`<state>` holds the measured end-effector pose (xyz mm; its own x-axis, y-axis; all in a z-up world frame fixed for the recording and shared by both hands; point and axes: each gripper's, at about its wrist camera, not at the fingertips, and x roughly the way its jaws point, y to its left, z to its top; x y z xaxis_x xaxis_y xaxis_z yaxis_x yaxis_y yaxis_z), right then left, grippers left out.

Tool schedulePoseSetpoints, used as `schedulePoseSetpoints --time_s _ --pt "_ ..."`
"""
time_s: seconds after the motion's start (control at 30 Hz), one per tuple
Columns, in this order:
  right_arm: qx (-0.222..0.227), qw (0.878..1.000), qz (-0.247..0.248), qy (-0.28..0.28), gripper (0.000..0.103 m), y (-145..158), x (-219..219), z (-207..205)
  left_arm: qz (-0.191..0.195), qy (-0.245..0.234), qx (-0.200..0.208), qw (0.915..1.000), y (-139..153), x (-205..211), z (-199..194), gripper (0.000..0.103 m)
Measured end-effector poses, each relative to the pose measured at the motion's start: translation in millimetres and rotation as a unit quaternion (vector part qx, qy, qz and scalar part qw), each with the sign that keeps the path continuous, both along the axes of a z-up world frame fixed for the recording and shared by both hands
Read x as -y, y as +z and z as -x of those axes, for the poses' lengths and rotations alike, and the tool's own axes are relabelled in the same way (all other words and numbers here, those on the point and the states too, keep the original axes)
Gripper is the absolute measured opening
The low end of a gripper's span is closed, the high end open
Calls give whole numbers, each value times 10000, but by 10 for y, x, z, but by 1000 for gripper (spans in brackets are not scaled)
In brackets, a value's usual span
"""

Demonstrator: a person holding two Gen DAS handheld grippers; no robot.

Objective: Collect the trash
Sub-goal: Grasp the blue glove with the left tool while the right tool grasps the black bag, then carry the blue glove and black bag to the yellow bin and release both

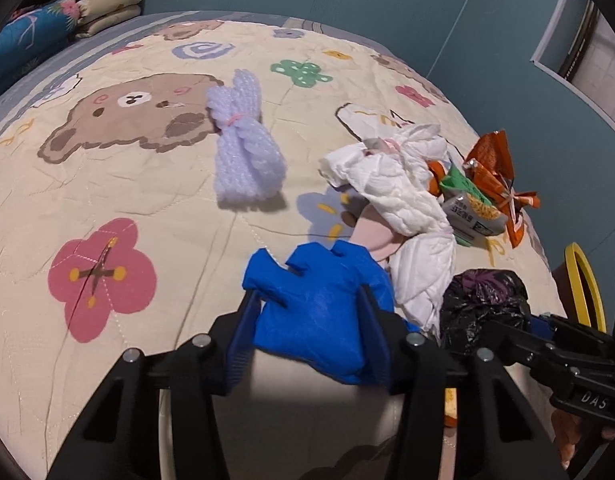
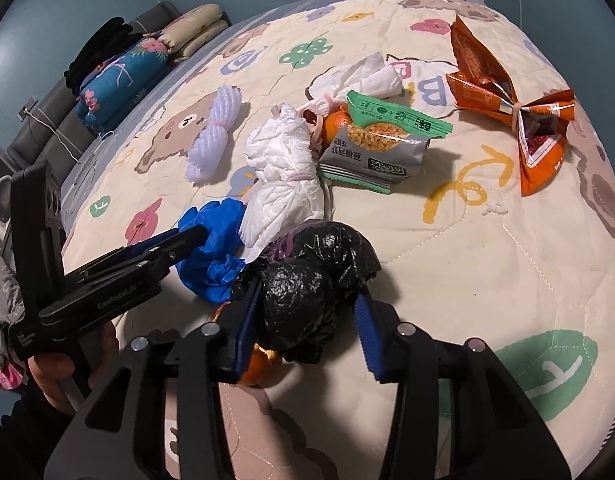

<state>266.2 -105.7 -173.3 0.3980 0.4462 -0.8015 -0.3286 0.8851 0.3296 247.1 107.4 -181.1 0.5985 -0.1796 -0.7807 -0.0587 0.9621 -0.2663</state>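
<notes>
Two tongs working over the bed quilt (image 1: 147, 184), left tongs (image 1: 311, 320) clamping a blue wad (image 1: 319, 312), right tongs (image 2: 307, 312) gripping a black bag (image 2: 307, 292), white tissue (image 2: 283, 176) lying at twelve o'clock

You've got a crumpled blue wad (image 1: 319, 316) pinched upright, a black plastic bundle (image 2: 307, 280) beside it, white tissue bundles (image 2: 283, 168) behind; snack packet (image 2: 371, 148), orange wrapper (image 2: 507, 108), lilac foam net (image 1: 243, 140) scattered.
</notes>
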Motion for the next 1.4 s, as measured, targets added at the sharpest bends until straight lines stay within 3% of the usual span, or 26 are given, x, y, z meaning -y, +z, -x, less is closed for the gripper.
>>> schedulePoseSetpoints --time_s 0.2,0.4,0.77,1.0,1.4 --pt "8 9999 -145 -28 32 51 49 36 82 -102 113 9999 15 24 5 22" --pt "251 9993 -270 50 29 187 80 144 144 -86 161 9997 85 -11 44 16" --pt "612 9966 -554 -30 29 615 296 349 164 12 567 9983 525 -120 292 16" --pt "725 9955 -610 -75 29 776 392 500 -29 68 695 9976 717 -126 432 16" --pt "1043 9916 -740 -208 29 1130 710 730 -156 -109 949 9953 1085 161 550 16"
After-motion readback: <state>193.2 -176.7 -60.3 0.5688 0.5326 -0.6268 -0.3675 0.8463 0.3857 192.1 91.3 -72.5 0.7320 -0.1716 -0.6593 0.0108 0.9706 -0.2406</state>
